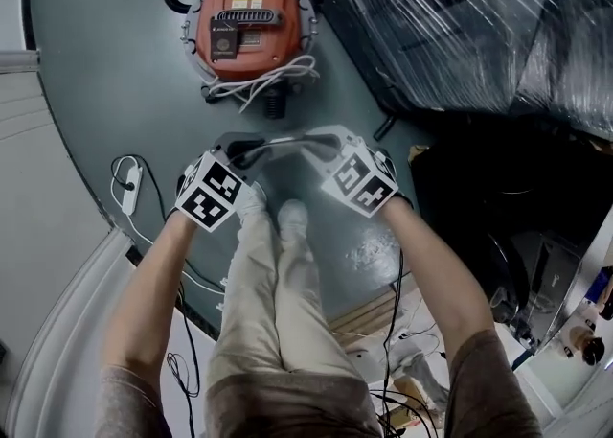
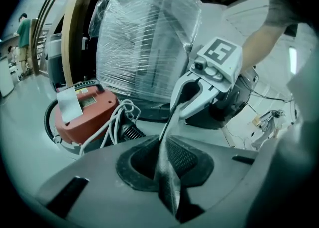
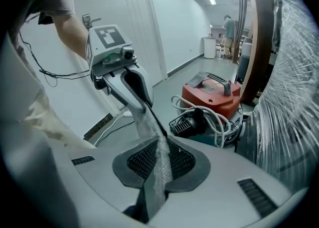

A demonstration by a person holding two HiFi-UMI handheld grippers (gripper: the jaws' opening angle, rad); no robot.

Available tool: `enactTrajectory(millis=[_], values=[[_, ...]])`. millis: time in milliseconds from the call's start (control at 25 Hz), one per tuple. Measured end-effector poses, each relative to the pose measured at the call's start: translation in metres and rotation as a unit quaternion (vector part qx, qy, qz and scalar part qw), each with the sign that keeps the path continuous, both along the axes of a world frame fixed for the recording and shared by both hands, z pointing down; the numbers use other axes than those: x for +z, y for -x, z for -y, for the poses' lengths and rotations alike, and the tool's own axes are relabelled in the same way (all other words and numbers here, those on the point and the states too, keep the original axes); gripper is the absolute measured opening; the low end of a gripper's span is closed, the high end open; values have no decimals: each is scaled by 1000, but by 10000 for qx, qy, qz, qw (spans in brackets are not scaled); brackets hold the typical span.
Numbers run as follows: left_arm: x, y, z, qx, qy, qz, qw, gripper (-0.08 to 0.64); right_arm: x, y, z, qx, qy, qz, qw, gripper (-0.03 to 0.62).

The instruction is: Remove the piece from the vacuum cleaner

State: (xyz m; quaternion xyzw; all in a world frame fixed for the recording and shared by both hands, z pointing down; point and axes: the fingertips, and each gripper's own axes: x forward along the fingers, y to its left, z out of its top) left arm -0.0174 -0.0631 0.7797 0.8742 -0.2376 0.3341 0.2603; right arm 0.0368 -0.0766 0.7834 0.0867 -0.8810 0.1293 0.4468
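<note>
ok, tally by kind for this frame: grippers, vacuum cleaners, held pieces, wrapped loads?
Grippers: 2 (left gripper, right gripper)
Vacuum cleaner: 1
Mesh strip, clamped in both pairs of jaws: 1
Plastic-wrapped load: 1
Total: 5

**Rough mesh cloth, matt plastic, glossy film**

The thin grey mesh strip (image 3: 158, 164) is woven cloth with an open, rough weave, limp and matt. The left gripper (image 1: 241, 150) and the right gripper (image 1: 321, 145), both pinching it, have smooth, matt grey plastic shells. Their black pads (image 3: 137, 159) look rubbery, with a fine gridded texture. The orange-red vacuum cleaner (image 1: 251, 19) has a smooth, faintly glossy plastic body, and its white cable (image 1: 273, 80) has a smooth sheath. The grey-green floor (image 1: 105, 72) is smooth with a dull sheen. The clear plastic film (image 1: 479, 14) wrapped over a dark load is glossy and wrinkled. The beige trousers (image 1: 278, 302) are soft, matt cloth.
</note>
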Motion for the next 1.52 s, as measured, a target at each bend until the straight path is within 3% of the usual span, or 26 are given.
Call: enactTrajectory(millis=[240, 680, 960, 1240, 1520], values=[[-79, -5, 2, -3, -136, 10, 9999, 43, -78, -6, 1, 138, -81, 126, 9998, 40], [-265, -6, 3, -163, -638, 49, 9978, 44, -260, -7, 0, 329, -319, 447, 9979, 40], [-372, -8, -11, -137, -827, -47, 9965, 44, -366, -11, -14, 559, -775, 680, 9931, 38], [-453, -11, -33, 105, -1309, -97, 9913, 44, -447, -12, -37, 872, -1096, 1056, 9845, 38], [-502, -18, -52, 255, -1500, -278, 9880, 43, -497, -21, -57, 1201, -1294, 1504, 9727, 40]])
